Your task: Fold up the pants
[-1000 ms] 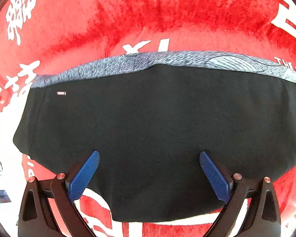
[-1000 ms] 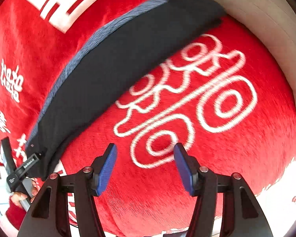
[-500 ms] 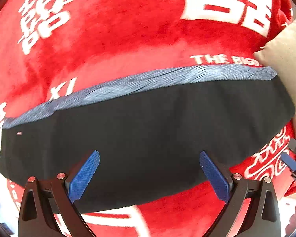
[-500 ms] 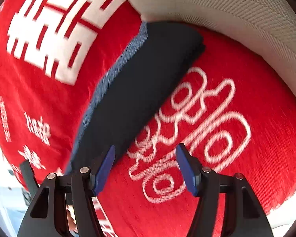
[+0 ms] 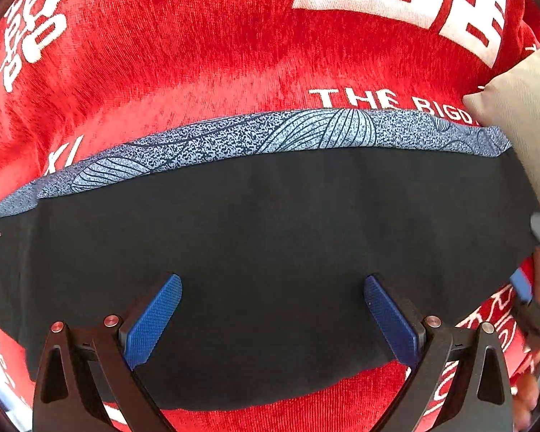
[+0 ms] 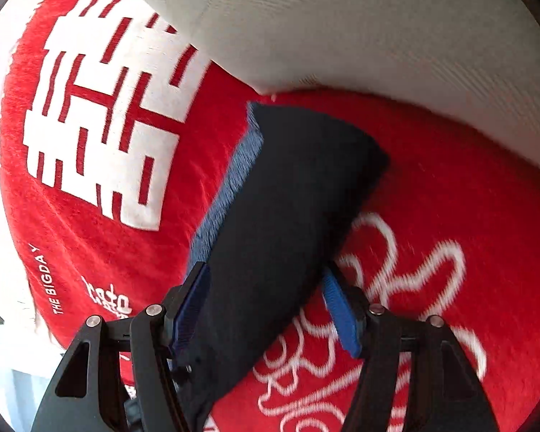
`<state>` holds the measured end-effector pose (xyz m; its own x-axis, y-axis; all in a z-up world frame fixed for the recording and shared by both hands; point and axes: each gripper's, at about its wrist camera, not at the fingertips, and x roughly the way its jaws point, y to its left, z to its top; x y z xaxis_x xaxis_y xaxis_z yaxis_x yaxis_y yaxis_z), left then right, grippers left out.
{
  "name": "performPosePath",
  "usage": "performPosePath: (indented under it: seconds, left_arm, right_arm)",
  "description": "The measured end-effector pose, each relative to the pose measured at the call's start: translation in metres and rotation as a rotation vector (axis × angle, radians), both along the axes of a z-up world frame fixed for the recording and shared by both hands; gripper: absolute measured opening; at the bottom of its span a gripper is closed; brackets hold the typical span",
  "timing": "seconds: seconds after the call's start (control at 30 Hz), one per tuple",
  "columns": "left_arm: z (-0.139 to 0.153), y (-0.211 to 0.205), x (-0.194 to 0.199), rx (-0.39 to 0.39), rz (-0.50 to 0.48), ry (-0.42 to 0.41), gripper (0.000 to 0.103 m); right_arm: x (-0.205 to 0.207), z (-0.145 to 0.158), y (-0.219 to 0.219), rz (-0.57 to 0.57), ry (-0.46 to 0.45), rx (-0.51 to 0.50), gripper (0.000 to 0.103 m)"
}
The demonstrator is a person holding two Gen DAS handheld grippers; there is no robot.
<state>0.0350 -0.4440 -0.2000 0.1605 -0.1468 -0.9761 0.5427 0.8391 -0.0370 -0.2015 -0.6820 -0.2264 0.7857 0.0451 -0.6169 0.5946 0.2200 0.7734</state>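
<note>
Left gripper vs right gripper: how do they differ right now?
Spread: the left gripper stands wider open than the right gripper.
Placement: the left gripper hovers over the middle of the folded black pants; the right gripper straddles the pants' narrow end, near the beige cushion.
Neither visibly pinches fabric. Both have blue textured pads and sit above the red blanket.

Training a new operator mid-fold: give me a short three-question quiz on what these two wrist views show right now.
1. True or false: the left gripper is clamped on the pants.
2. Which lies along the pants' far edge in the left wrist view? A) patterned blue-grey band B) zipper C) belt
3. What pale thing meets the end of the pants on the red blanket?

Key: 1 false, its jaws stand wide open above the fabric; 2 A; 3 the cushion.
</note>
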Motion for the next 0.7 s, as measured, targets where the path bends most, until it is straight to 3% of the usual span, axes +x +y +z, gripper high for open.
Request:
performPosePath:
  seconds: [0.23,0.3,0.33,0.4,0.53,0.63,0.7]
  left_arm:
    - [0.001,-0.006,-0.002,0.006,-0.014,-0.015,0.102]
    - [0.006,-0.011,-0.001,0.015,-0.016,-0.018,0.102]
    - [0.01,-0.012,0.0,0.005,-0.014,-0.018,0.098]
    - [0.023,-0.015,0.001,-0.034,-0.017,-0.014,0.083]
    - [0.032,-0.026,-0.004,-0.09,-0.051,-0.003,0.072]
    - [0.015,-0.038,-0.017,-0.099,-0.073,0.046,0.072]
    - [0.006,-0.044,-0.033,-0.089,-0.114,-0.048,0.073]
  right_arm:
    - [0.037,0.0,-0.011,0.012,0.044,-0.055,0.068]
    - [0.045,0.001,-0.014,0.022,0.104,-0.041,0.044]
    - [0.049,0.004,-0.016,0.036,0.164,-0.053,0.018]
    - [0.052,0.01,-0.015,0.062,0.193,-0.08,0.016]
    - [0.065,0.041,-0.002,0.136,0.227,-0.216,0.016]
    - [0.073,0.06,0.009,0.175,0.229,-0.286,0.015]
    - [0.08,0.066,0.014,0.209,0.233,-0.307,0.015]
